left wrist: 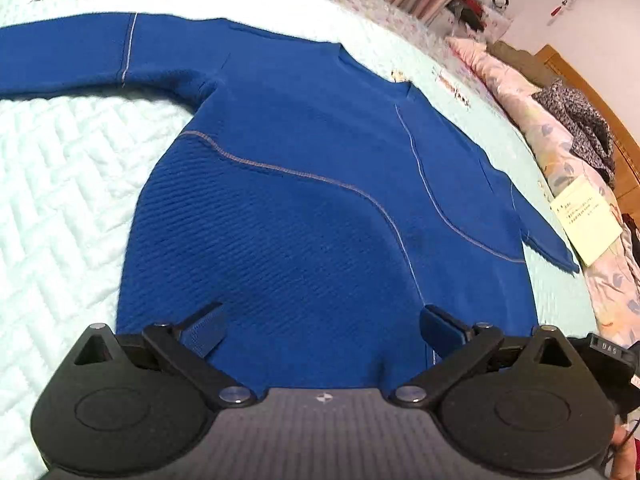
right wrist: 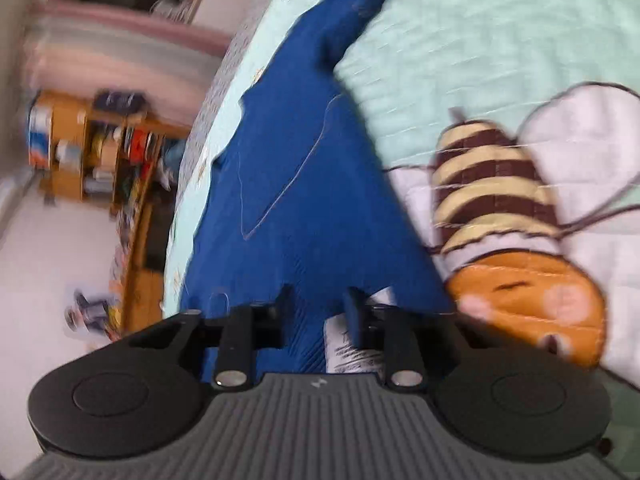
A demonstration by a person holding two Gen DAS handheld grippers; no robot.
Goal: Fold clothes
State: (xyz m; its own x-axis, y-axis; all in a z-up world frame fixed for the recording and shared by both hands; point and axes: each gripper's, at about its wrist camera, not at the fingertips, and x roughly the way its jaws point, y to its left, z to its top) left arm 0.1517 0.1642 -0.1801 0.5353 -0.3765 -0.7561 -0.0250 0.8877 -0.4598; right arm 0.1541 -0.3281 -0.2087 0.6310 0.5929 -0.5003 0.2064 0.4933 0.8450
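Note:
A blue long-sleeved sweater point(left wrist: 300, 200) lies spread flat on the bed, one sleeve stretched out to the far left. My left gripper point(left wrist: 322, 320) hangs over its near hem, open wide, with nothing pinched between the fingers. The right wrist view is blurred. There the same sweater point(right wrist: 300, 180) runs away from my right gripper point(right wrist: 320, 308). Its jaws stand a narrow gap apart over the sweater's near edge. Blue fabric and a white label point(right wrist: 352, 348) show in that gap. Whether the pads press on the fabric I cannot make out.
The mint quilted bedspread point(left wrist: 60, 180) carries a big bee picture point(right wrist: 500, 200) right of the sweater. A pink floral duvet point(left wrist: 560, 152), a paper note point(left wrist: 586, 220) and a wooden headboard point(left wrist: 592, 80) line the bed's right side. Beyond the bed stands a cluttered wooden shelf point(right wrist: 92, 148).

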